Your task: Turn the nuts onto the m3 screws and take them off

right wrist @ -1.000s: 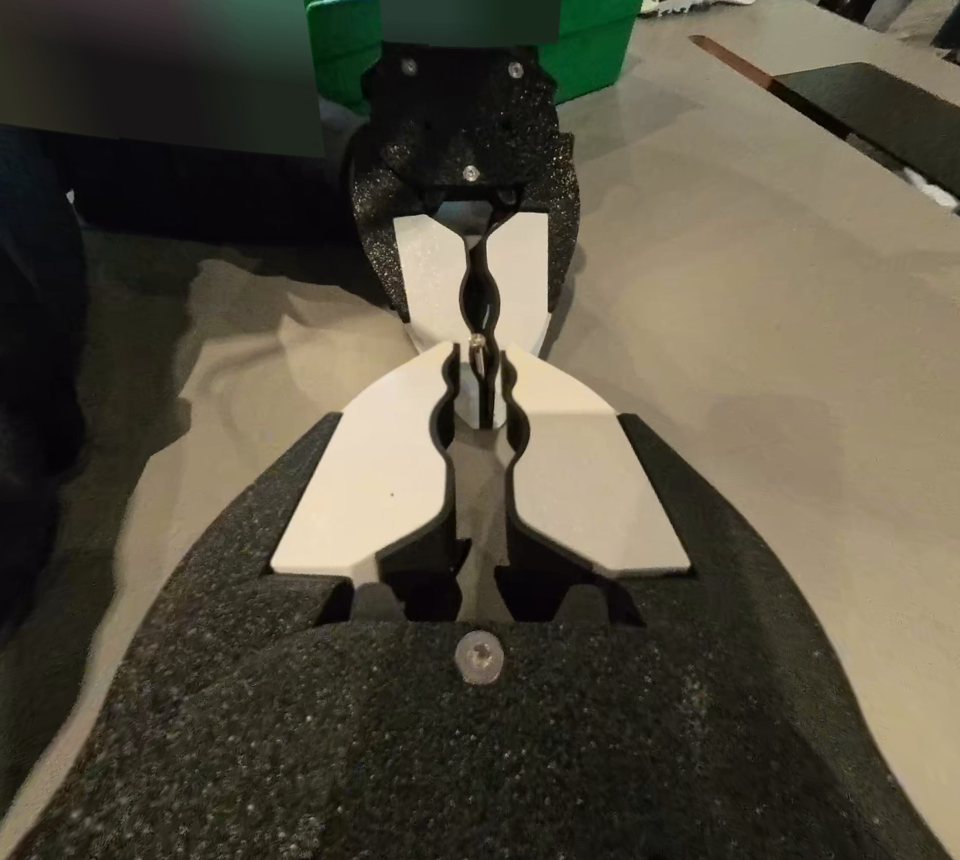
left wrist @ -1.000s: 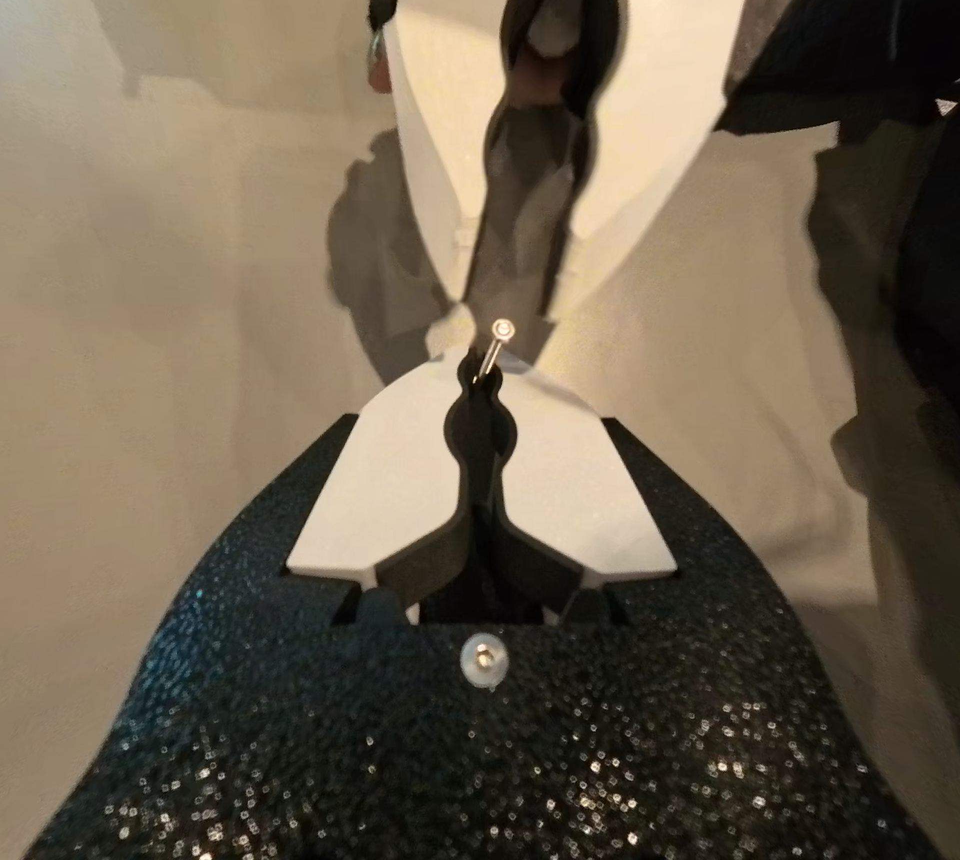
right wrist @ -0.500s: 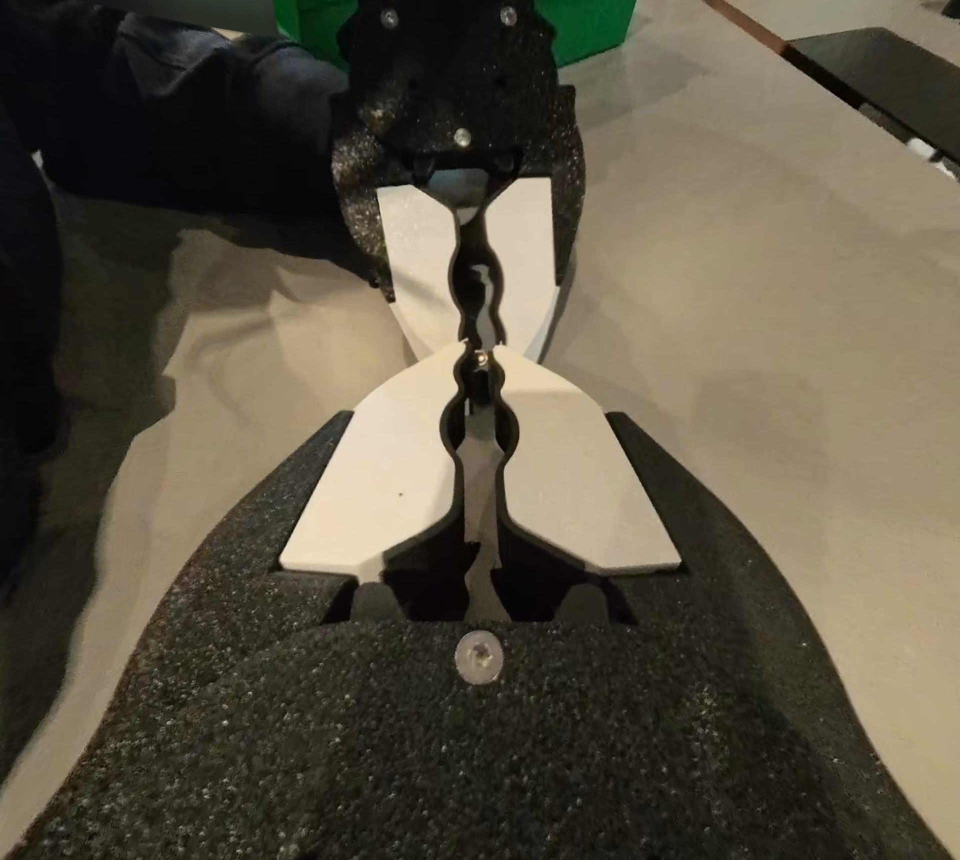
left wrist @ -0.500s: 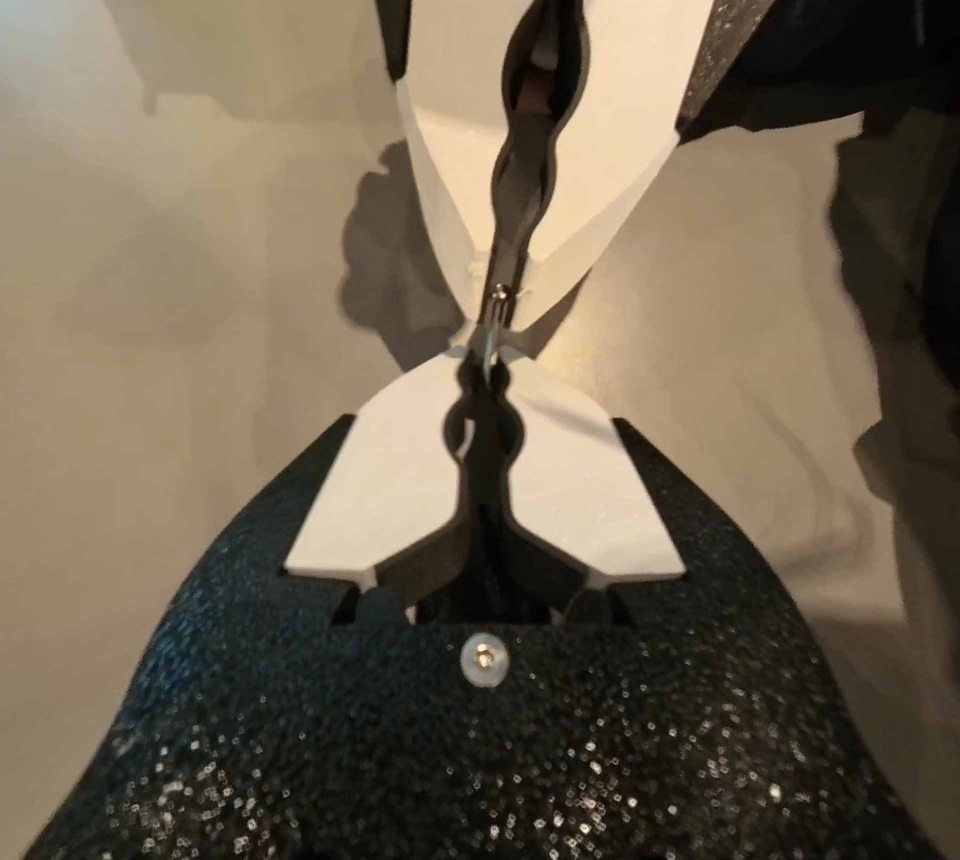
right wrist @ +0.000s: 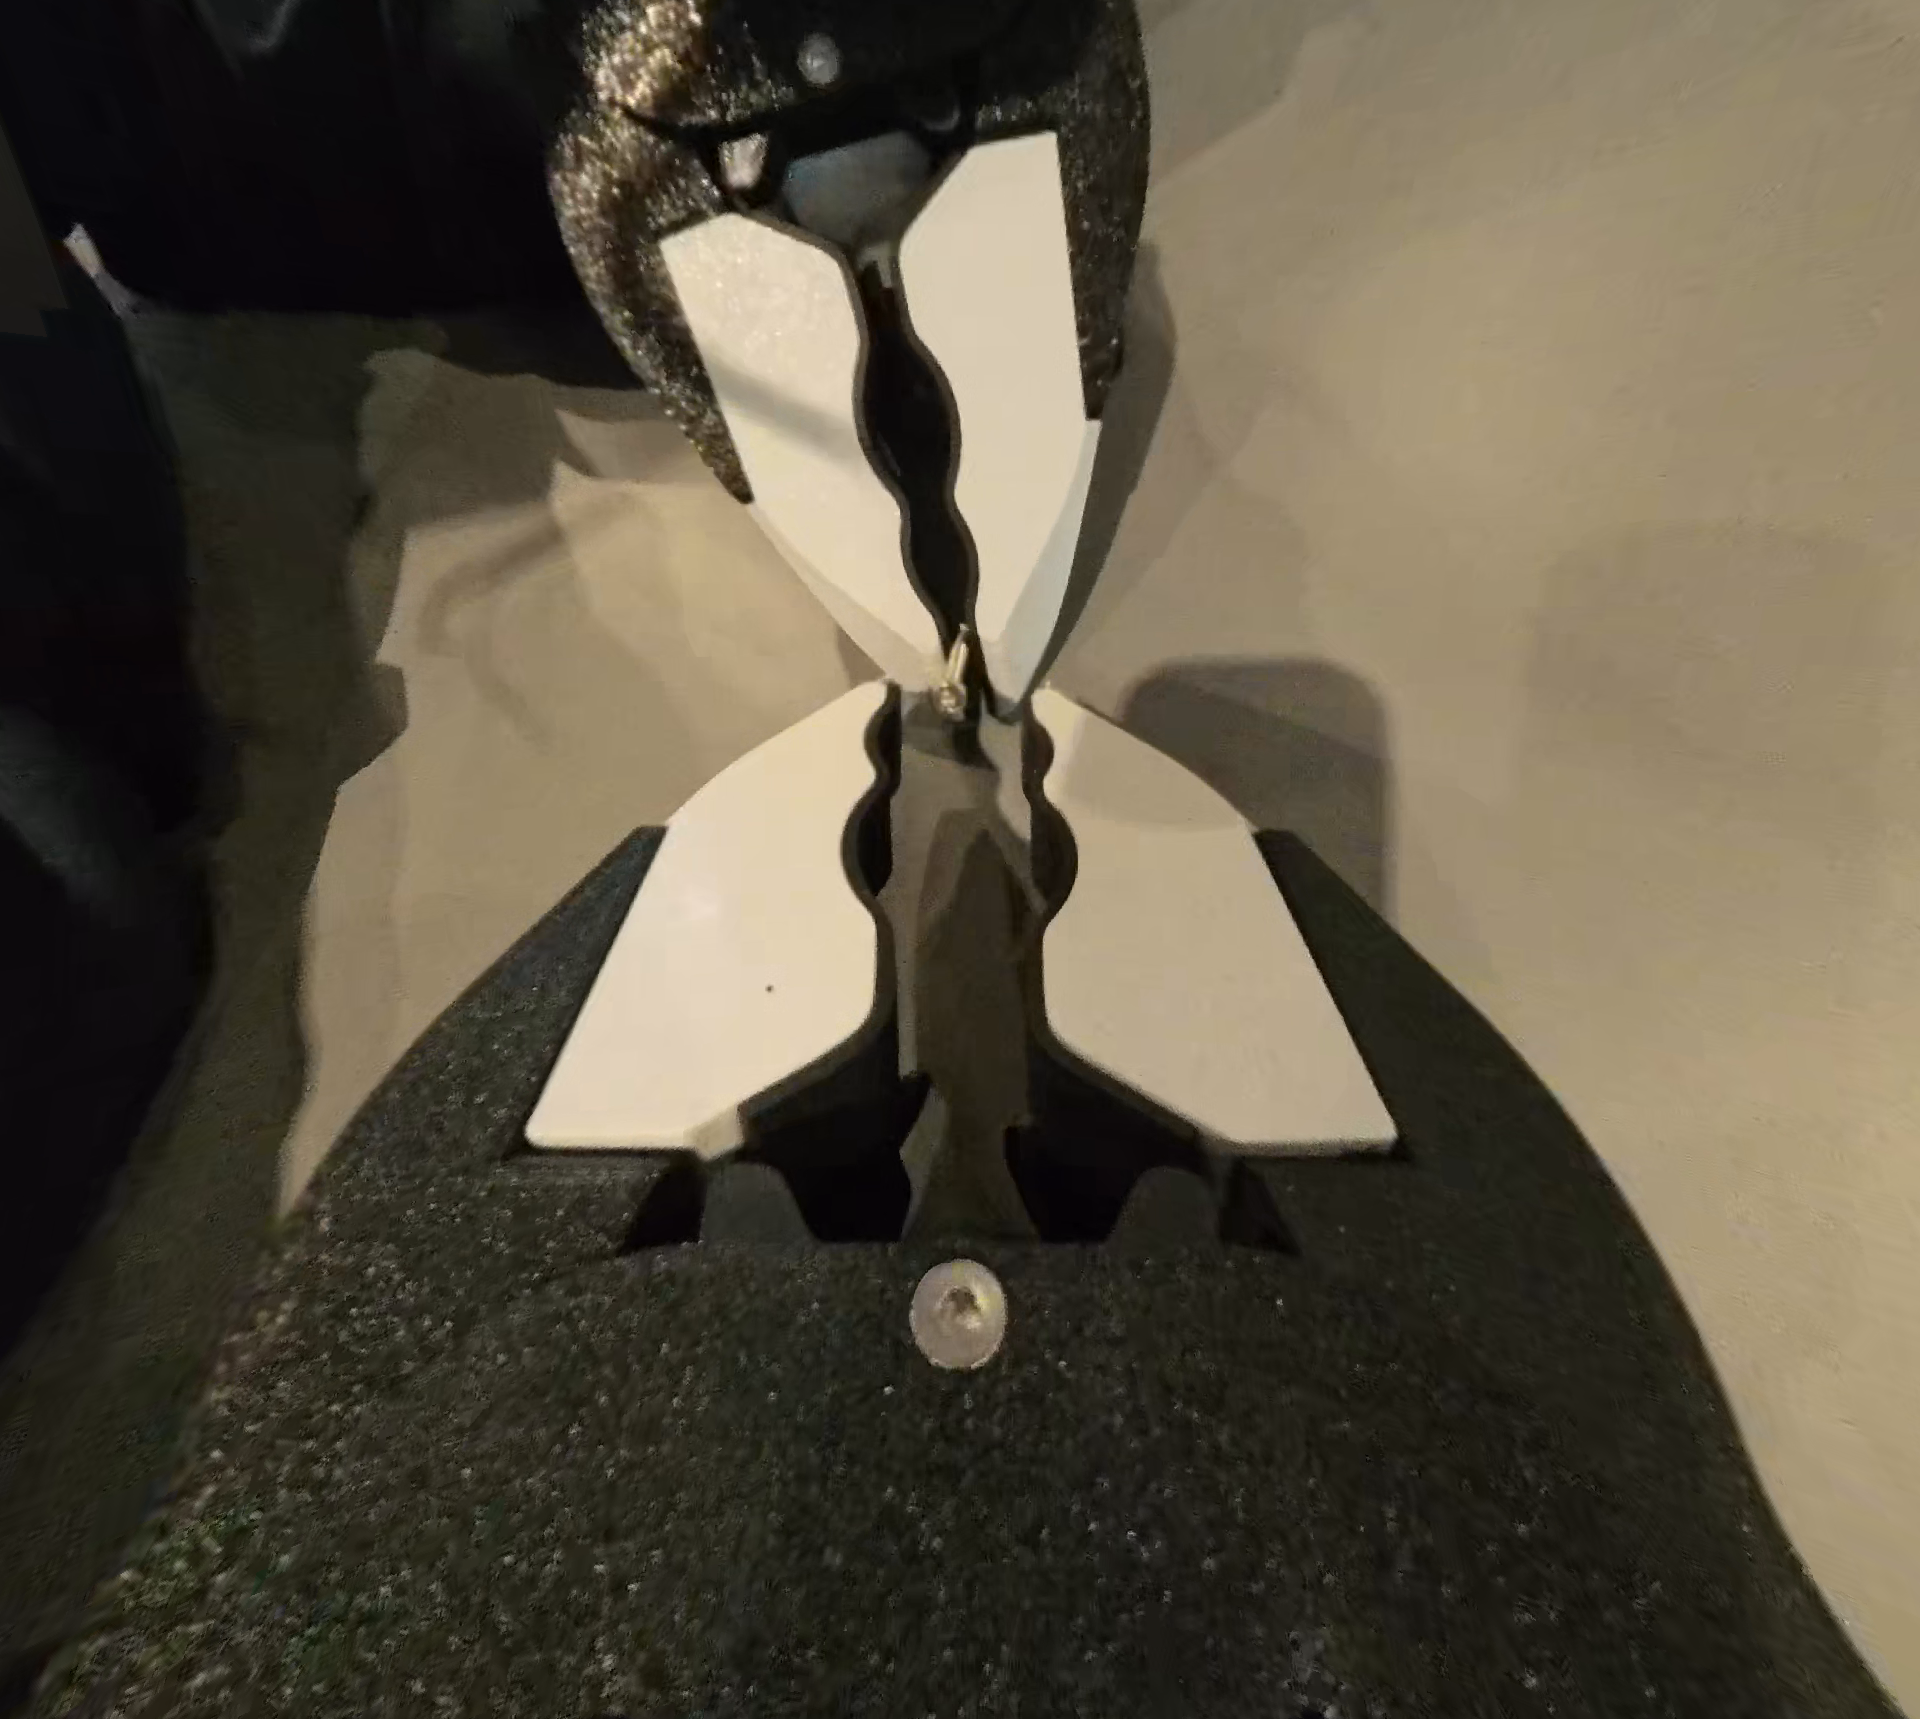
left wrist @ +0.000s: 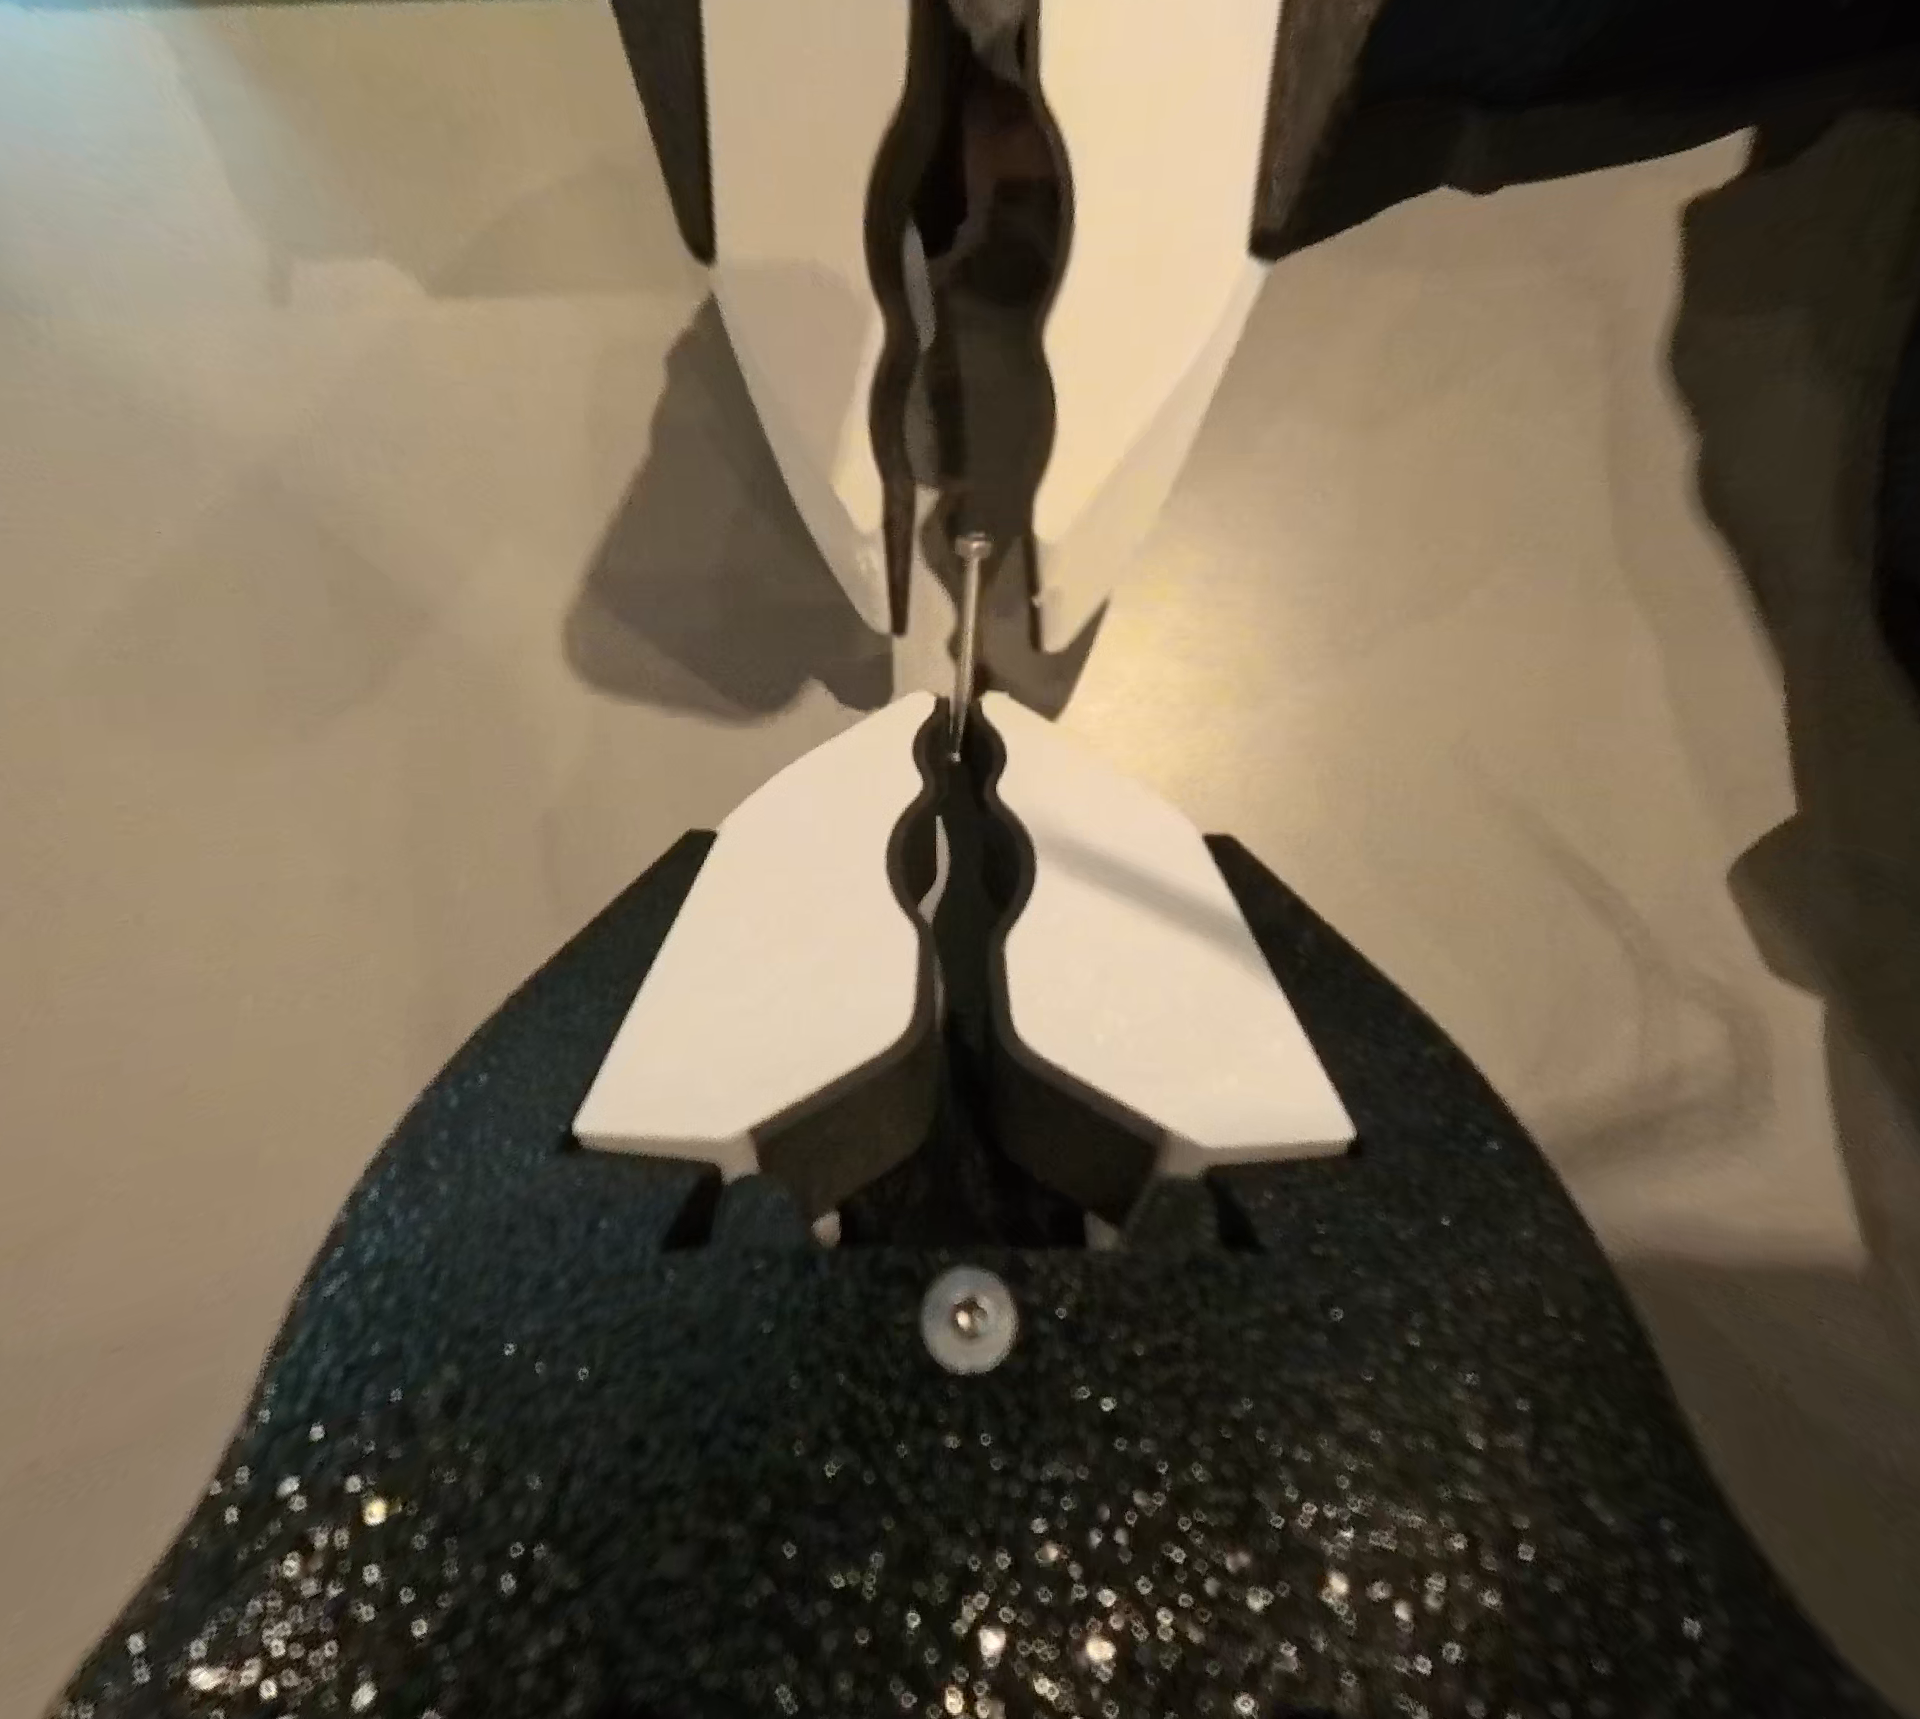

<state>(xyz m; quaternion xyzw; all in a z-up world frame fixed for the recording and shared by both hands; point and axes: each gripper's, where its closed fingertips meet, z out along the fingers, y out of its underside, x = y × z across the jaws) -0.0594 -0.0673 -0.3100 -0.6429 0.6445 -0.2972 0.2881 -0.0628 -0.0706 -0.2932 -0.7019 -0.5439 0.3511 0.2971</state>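
The left gripper (left wrist: 958,724), white-fingered with black wavy pads, is clamped on the tip end of a slim silver M3 screw (left wrist: 968,620), which sticks out toward twelve o'clock in the left wrist view, its small round head farthest from the pads. Facing it tip to tip, the right gripper (right wrist: 961,713) stands with its fingers apart, and the screw's head end (right wrist: 951,682) lies in the gap between them, touching neither pad as far as I can tell. No nut is plainly visible; one may sit near the head, but it is too small to be sure.

The step in hand looks like taking hold near the head to turn. To do it well, keep the two grippers on one straight line, close the right fingers squarely without pushing the screw sideways, and keep the left clamp firm over the beige tabletop (left wrist: 312,526), since a dropped screw would be hard to recover.
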